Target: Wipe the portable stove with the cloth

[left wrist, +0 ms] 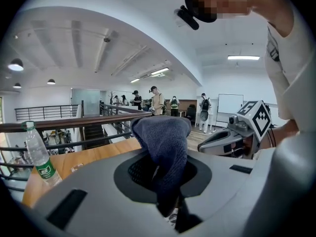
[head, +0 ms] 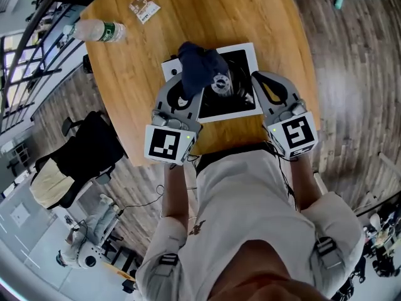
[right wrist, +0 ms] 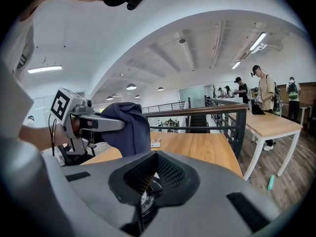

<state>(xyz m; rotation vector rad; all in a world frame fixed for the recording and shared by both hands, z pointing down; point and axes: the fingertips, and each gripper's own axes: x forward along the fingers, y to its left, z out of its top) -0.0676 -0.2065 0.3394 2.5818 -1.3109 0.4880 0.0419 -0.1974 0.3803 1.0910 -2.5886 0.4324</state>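
The portable stove (head: 245, 49), black on top with a white rim, sits on the round wooden table (head: 207, 11) right in front of me. Its round burner (head: 222, 84) shows in the middle. My left gripper (head: 195, 80) is shut on a dark blue cloth (head: 200, 66), which bunches above the stove's left half. In the left gripper view the cloth (left wrist: 165, 152) hangs between the jaws. My right gripper (head: 258, 78) hovers over the stove's right edge with its jaws closed and nothing in them. The right gripper view shows the cloth (right wrist: 129, 127) and the burner (right wrist: 148, 199) below.
A plastic water bottle (head: 97, 30) lies at the table's far left, a small packet (head: 144, 7) beyond it. A chair with a dark jacket (head: 88, 149) stands left of the table. A railing (right wrist: 207, 112) and another table (right wrist: 269, 122) with people lie beyond.
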